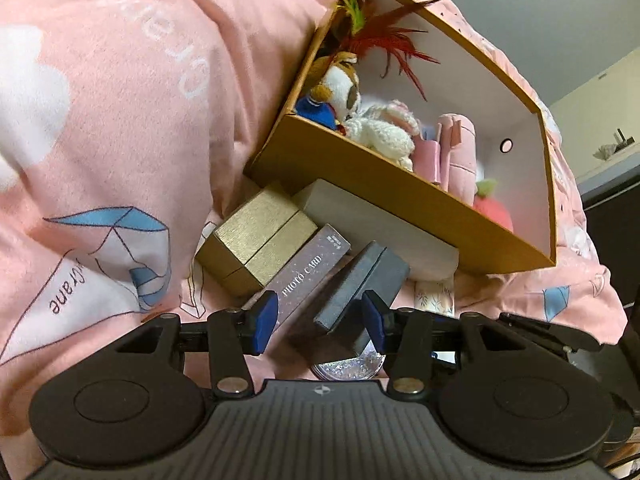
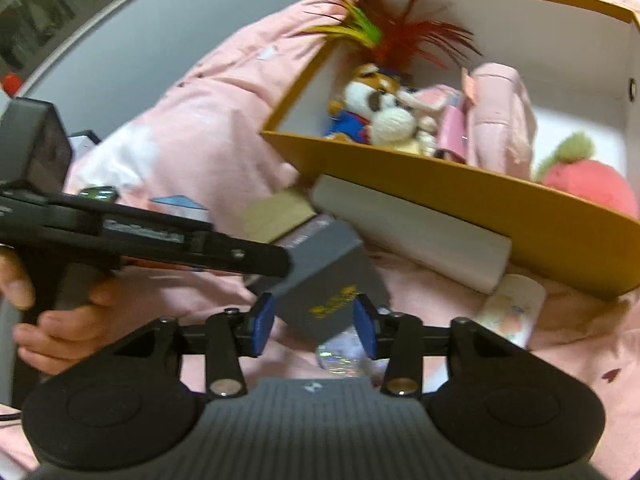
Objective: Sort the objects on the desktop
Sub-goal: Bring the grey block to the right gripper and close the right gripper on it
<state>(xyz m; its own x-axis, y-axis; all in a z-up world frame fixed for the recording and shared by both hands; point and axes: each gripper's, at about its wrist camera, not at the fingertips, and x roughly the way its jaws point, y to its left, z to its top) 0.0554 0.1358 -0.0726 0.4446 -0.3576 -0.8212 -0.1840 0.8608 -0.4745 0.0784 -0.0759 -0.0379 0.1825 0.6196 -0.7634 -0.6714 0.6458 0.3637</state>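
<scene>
Seemingly mid-sort, the orange cardboard box (image 1: 360, 176) lay tilted on the pink bedding (image 1: 140, 120) with plush toys inside, while the dark grey box (image 2: 320, 280) sat between both claws, left claw (image 1: 320, 320) and right claw (image 2: 314, 324) released, needing a firm grasp next.

Both wrist views close, downward, box pile (image 1: 320, 256) shared

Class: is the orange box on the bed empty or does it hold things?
It holds things: the orange box contains soft toys and a feather.
</scene>
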